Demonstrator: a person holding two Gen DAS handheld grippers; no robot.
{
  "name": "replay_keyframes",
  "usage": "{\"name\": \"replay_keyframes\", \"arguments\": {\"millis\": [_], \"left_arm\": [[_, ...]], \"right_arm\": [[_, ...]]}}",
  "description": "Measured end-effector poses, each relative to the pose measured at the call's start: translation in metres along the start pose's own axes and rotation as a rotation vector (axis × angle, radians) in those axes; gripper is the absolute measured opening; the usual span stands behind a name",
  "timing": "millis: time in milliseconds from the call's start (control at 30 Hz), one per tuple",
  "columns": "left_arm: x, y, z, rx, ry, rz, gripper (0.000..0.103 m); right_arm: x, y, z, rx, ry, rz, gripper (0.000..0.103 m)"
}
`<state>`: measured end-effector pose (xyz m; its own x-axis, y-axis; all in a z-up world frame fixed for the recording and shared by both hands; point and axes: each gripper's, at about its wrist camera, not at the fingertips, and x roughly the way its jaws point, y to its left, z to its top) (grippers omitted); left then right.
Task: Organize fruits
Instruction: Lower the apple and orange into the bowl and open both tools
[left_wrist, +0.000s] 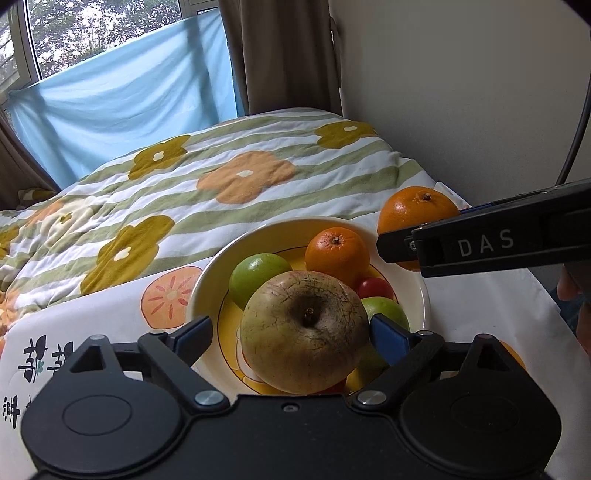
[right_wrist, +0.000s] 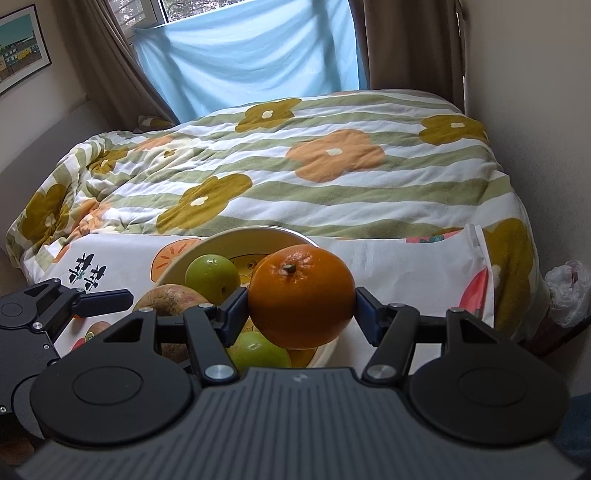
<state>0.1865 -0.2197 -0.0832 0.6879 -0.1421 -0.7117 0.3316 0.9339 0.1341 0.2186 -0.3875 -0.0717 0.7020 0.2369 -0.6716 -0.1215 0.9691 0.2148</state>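
Note:
A cream and yellow bowl (left_wrist: 207, 280) sits on a white printed cloth and holds a small orange (left_wrist: 337, 253), two green fruits (left_wrist: 258, 273), a red fruit (left_wrist: 376, 288) and a big brownish apple (left_wrist: 304, 330). My left gripper (left_wrist: 290, 334) is open around the apple; its left pad stands clear of it. My right gripper (right_wrist: 301, 312) is shut on a large orange (right_wrist: 301, 295), held above the bowl's right rim (right_wrist: 258, 232). The held orange also shows in the left wrist view (left_wrist: 417, 210).
A flowered striped quilt (left_wrist: 221, 173) covers the bed behind the bowl. A wall (left_wrist: 461, 92) runs along the right. A blue sheet (right_wrist: 251, 51) hangs below the window. A plastic bag (right_wrist: 565, 291) lies at the bed's right corner.

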Motion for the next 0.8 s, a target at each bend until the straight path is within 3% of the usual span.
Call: {"name": "replay_keyframes", "arguments": {"millis": [400, 800], "left_arm": [[-0.018, 0.007, -0.004, -0.028, -0.023, 0.004, 0.096], [-0.035, 0.018, -0.010, -0.059, -0.038, 0.058, 0.096]], "right_arm": [[0.008, 0.008, 0.004, -0.019, 0.004, 0.026, 0.076], [0.028, 0.012, 0.005, 0.029, 0.041, 0.076, 0.078]]}}
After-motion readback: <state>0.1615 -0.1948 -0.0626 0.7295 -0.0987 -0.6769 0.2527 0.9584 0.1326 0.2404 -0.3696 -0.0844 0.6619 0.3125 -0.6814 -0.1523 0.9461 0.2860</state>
